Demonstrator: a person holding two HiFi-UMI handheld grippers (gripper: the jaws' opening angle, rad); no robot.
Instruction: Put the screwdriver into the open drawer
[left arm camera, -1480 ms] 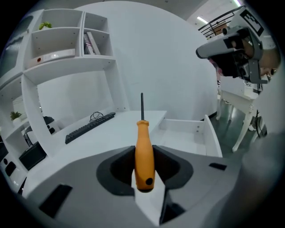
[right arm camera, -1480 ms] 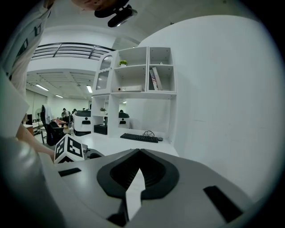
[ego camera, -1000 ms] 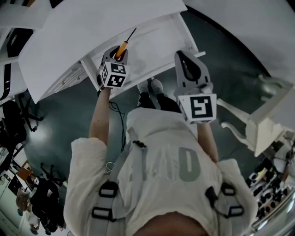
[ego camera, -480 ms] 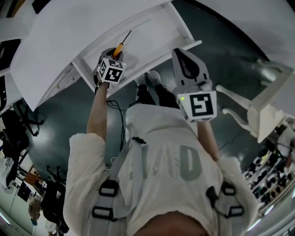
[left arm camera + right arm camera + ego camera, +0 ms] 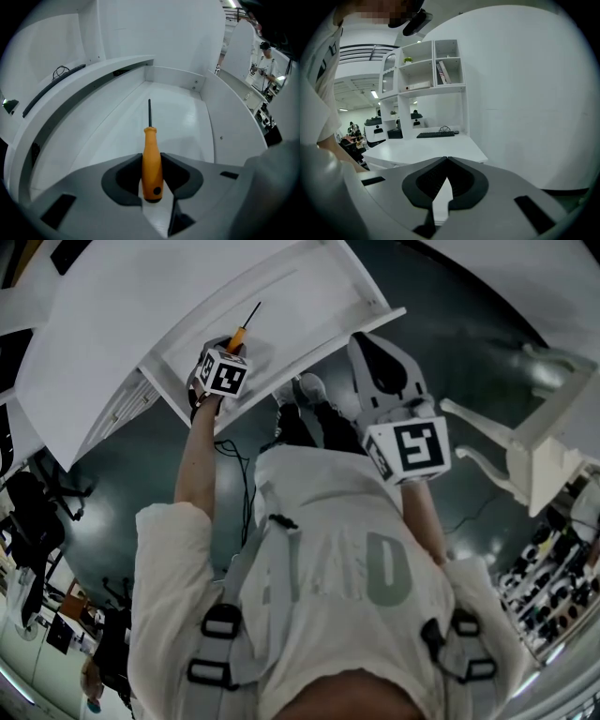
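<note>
1. Orange-handled screwdriver [image 5: 152,147] clamped by its handle in left gripper [image 5: 151,156] fingers, tip over open drawer [image 5: 183,117].
2. Right gripper [image 5: 446,161] fingers closed, empty.
3. Risk: released too high, could bounce or roll against the drawer wall.

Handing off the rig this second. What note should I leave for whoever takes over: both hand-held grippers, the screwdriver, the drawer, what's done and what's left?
Left hand-held gripper: shut on the orange handle of the screwdriver, shaft pointing down into the open drawer.
Right hand-held gripper: shut, empty, beside the drawer.
Done: screwdriver is in hand and over the drawer.
Left: lower it onto the drawer floor, open the jaws, pull out.
</note>
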